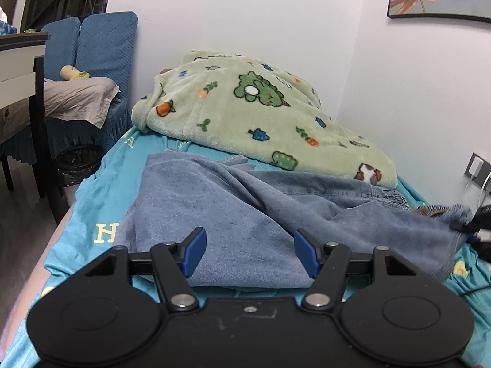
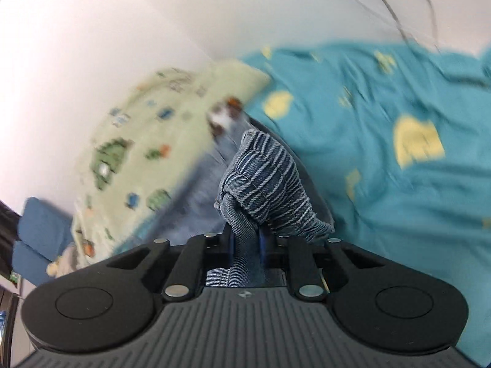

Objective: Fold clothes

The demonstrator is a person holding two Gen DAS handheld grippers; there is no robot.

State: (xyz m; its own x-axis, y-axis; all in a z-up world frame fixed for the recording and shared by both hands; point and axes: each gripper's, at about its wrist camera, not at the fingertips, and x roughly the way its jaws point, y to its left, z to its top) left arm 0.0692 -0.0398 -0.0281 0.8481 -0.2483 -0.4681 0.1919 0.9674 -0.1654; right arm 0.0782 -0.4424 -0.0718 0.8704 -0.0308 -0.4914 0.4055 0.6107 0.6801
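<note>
Right gripper (image 2: 247, 239) jaws clamp jeans (image 1: 233, 214) (left gripper (image 1: 250, 253) jaws apart) beside blanket (image 1: 245, 107)

The jeans (image 1: 245, 214) were faded blue denim, lying rumpled across the middle of the left wrist frame, spread wide at the lower centre with folds running toward the right edge. In the right wrist frame their gathered, ribbed waistband (image 2: 264, 184) stood bunched at centre.

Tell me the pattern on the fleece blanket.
Pale green fleece blanket with cartoon dinosaurs and carrots; left wrist view.
</note>
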